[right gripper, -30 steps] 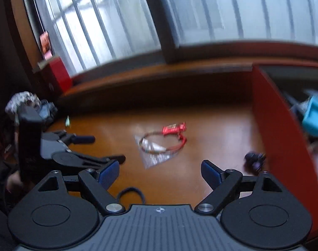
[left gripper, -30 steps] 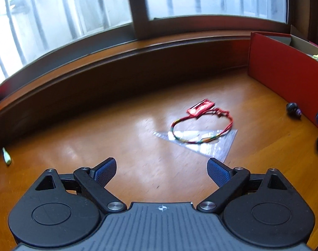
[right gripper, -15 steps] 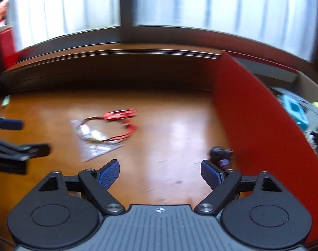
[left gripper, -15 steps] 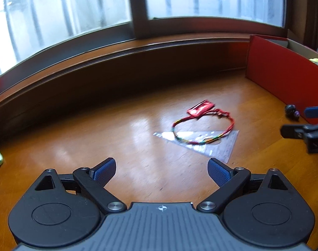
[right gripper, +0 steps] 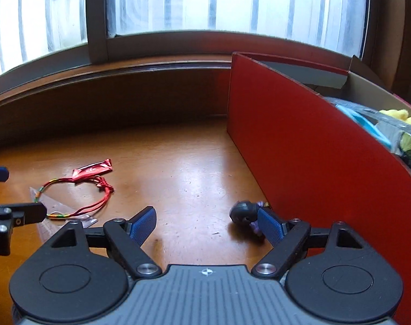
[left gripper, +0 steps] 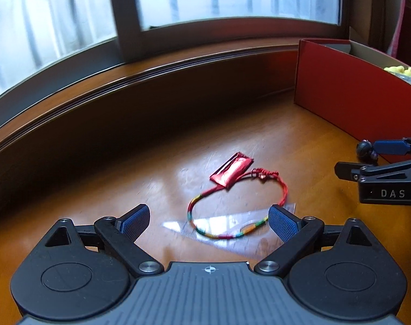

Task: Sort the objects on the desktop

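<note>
A red and multicoloured string bracelet (left gripper: 282, 192) lies on the wooden desk, partly over a clear plastic triangle ruler (left gripper: 232, 239), with a red foil packet (left gripper: 231, 172) touching its far side. My left gripper (left gripper: 208, 219) is open just short of the bracelet. In the right wrist view the bracelet (right gripper: 102, 199) and packet (right gripper: 93, 170) lie to the left. My right gripper (right gripper: 206, 223) is open, with a small dark round object (right gripper: 242, 212) just inside its right fingertip, close to the red box (right gripper: 308, 135). From the left wrist view, the right gripper (left gripper: 368, 155) shows at the right edge.
The red box (left gripper: 349, 97) stands open at the right and holds a yellow thing (right gripper: 397, 115), a light blue item (right gripper: 368, 123) and other objects. A raised wooden ledge (right gripper: 124, 92) and a window run along the back of the desk.
Both grippers have moved forward. The bracelet and ruler now lie close before my left fingers. The small dark object has come up to my right fingertip.
</note>
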`<state>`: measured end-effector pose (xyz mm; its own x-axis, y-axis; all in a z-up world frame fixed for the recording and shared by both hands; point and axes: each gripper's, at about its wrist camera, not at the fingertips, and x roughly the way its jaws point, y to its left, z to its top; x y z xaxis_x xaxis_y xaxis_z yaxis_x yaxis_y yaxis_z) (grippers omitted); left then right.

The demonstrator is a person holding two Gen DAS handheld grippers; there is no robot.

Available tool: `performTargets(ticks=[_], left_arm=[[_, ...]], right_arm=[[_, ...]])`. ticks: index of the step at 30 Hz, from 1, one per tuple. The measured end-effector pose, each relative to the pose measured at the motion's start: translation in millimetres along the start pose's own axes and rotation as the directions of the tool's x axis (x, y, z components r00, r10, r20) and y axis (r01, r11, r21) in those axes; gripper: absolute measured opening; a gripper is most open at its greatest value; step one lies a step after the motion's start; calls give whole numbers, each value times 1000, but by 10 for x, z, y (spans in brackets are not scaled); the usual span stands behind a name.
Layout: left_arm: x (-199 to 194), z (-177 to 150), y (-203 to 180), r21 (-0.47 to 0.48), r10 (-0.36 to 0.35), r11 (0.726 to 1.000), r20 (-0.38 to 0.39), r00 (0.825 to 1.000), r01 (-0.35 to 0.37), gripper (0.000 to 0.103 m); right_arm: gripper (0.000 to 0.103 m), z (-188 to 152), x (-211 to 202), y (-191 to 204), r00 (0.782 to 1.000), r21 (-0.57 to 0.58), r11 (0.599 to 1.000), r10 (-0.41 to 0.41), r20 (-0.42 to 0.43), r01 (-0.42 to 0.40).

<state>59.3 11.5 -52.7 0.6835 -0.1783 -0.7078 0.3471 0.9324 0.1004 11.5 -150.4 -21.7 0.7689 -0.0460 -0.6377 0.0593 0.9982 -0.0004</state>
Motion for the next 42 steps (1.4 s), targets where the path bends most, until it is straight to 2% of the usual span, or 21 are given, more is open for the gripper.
performTargets(ticks=[4, 10, 13, 15, 17, 24, 28, 30, 33, 37, 42], left_arm=[[139, 79, 11, 32, -20, 999, 10, 1000, 20, 94], [272, 177, 23, 1, -40, 999, 17, 999, 40, 94], [313, 177, -1, 1, -48, 999, 9, 999, 48, 94], [328, 170, -9, 3, -51, 999, 3, 999, 51, 94], [335, 168, -2, 1, -49, 999, 1, 999, 49, 94], [360, 160, 25, -6, -42, 999, -6, 999, 42, 94], [374, 156, 62, -18, -37, 999, -9, 999, 36, 94], [383, 160, 90, -27, -33, 999, -10, 999, 33, 94], [404, 183, 116, -34, -30, 999, -7, 1000, 30, 93], [428, 221, 118, -33, -34, 999, 0, 999, 34, 93], [438, 208, 107, -29, -32, 999, -5, 999, 32, 93]], right_arm=[[84, 19, 11, -46, 1000, 22, 1000, 13, 16, -14], [77, 36, 24, -159, 996, 48, 996, 77, 37, -79], [77, 44, -36, -170, 995, 35, 996, 84, 59, -86], [78, 109, -38, -178, 997, 32, 999, 40, 69, -42], [75, 169, 9, -195, 999, 47, 999, 8, 49, -11], [78, 218, 277, -145, 1000, 83, 996, -24, -8, 24], [79, 239, 409, -197, 998, 158, 987, 48, -33, -43], [78, 247, 398, -190, 997, 149, 986, 79, -17, -76], [79, 294, 368, -136, 998, 100, 993, 61, 23, -63], [78, 349, 390, -112, 999, 81, 997, -8, 32, 5], [78, 373, 558, -56, 999, 27, 1000, -14, 44, 13]])
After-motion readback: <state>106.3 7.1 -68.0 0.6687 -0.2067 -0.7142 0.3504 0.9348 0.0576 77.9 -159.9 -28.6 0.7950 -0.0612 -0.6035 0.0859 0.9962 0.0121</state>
